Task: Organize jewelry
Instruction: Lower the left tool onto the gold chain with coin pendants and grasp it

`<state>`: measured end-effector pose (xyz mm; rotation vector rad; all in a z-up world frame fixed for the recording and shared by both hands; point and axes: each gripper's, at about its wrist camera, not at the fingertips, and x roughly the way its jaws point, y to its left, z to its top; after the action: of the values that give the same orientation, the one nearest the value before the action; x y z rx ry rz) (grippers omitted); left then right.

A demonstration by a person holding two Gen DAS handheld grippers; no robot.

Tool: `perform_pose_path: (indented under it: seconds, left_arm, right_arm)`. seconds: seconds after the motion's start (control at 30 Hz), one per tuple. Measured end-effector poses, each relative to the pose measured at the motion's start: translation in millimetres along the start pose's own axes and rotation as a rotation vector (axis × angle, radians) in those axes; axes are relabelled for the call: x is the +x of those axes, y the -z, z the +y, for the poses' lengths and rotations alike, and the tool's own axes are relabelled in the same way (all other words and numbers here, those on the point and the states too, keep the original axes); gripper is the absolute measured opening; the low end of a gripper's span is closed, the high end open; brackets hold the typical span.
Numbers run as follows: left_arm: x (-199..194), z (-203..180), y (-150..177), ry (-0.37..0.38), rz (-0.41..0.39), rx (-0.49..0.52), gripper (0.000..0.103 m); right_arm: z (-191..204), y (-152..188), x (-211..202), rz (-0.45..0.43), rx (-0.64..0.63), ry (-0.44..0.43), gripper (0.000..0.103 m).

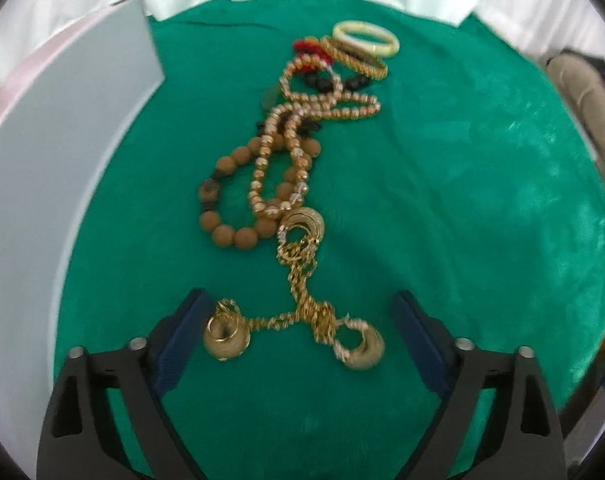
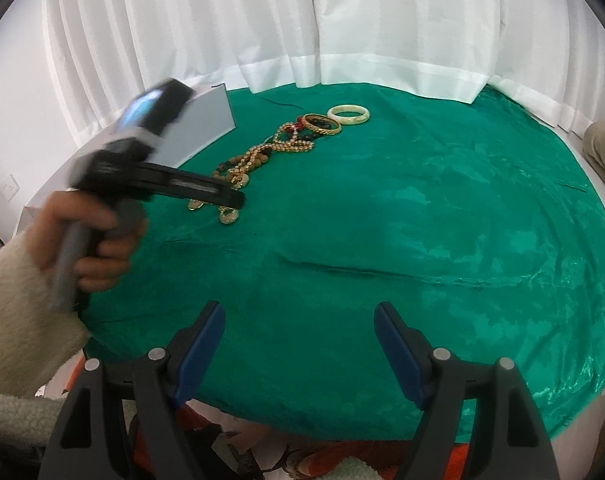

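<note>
A heap of jewelry lies on the green cloth (image 1: pixel 442 200): a gold chain with ring pendants (image 1: pixel 302 312), a brown bead bracelet (image 1: pixel 226 216), a gold bead necklace (image 1: pixel 286 136), a gold bangle (image 1: pixel 358 58) and a cream bangle (image 1: pixel 366 38). My left gripper (image 1: pixel 298 336) is open, its fingers either side of the gold chain's pendants, low over the cloth. In the right wrist view the left gripper (image 2: pixel 234 200) hovers at the near end of the heap (image 2: pixel 262 152). My right gripper (image 2: pixel 300 344) is open and empty, at the cloth's front edge.
A grey-white box (image 1: pixel 62 152) stands left of the heap; it also shows in the right wrist view (image 2: pixel 206 128). White curtains (image 2: pixel 302 32) hang behind the table. Orange cloth (image 2: pixel 342 456) lies below the table's front edge.
</note>
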<state>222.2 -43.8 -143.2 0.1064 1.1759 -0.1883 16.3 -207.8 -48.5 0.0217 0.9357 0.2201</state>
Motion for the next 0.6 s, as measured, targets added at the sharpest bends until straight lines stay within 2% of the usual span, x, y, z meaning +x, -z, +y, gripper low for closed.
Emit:
perform_pose_path:
  seconds: [0.07, 0.17, 0.27, 0.33, 0.4, 0.6]
  left_arm:
    - [0, -7, -1, -0.017, -0.024, 0.034, 0.091]
    - [-2, -5, -1, -0.002, -0.024, 0.021, 0.081]
    - [-7, -5, 0, 0.002, -0.043, 0.029, 0.061]
    - [-11, -5, 0, 0.006, -0.046, 0.034, 0.027]
    - [-13, -3, 1, 0.011, -0.038, 0.037, 0.005]
    - [-22, 6, 5, 0.07, -0.029, -0.004, 0.002]
  right_arm:
    - [-4, 1, -2, -0.007, 0.01, 0.006, 0.079]
    - [-11, 2, -3, -0.011, 0.033, 0.009, 0.079]
    - [-13, 4, 2, -0.001, 0.044, 0.003, 0.079]
    - [-11, 5, 3, 0.003, 0.04, -0.003, 0.079]
    - [-8, 5, 3, 0.0, 0.029, -0.006, 0.079]
    - [-6, 5, -2, -0.012, 0.021, 0.0, 0.079]
